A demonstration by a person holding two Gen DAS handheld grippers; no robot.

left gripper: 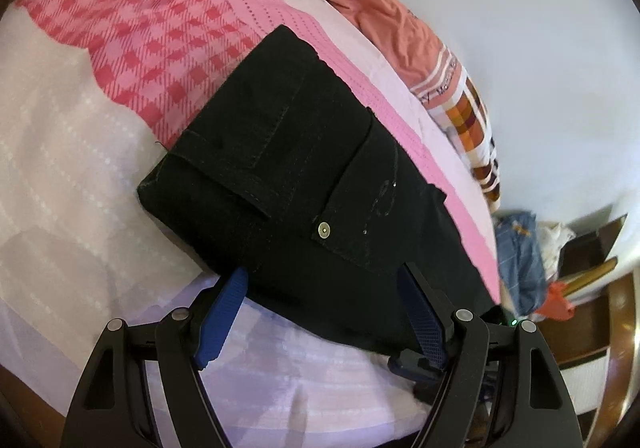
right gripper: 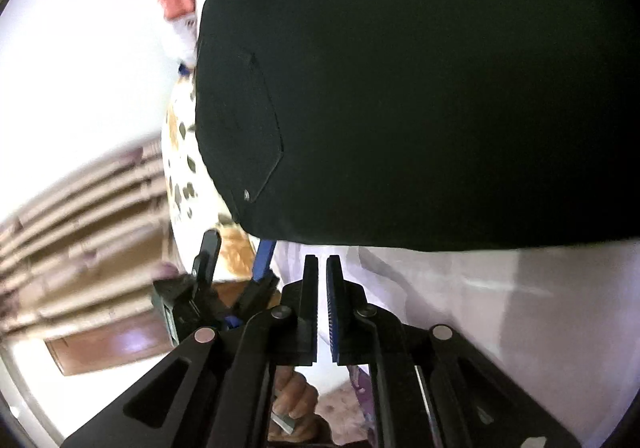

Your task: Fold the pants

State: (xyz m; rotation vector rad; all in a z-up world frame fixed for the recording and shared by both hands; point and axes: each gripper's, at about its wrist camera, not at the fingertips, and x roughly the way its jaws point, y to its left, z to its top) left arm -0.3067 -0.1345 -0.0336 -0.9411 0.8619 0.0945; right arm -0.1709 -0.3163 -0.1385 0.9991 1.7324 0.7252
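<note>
Both grippers are hovering at the near edge of the folded black pants (left gripper: 296, 175): left gripper (left gripper: 324, 280) spread wide, gripping nothing; right gripper (right gripper: 322, 262) clenched empty. No lettering is legible.

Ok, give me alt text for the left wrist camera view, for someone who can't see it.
Folded black pants lie on a bed with a pink checked and white sheet. The left gripper hangs open at their near edge, blue pads apart. Colourful bedding is bunched against the wall behind.
</note>
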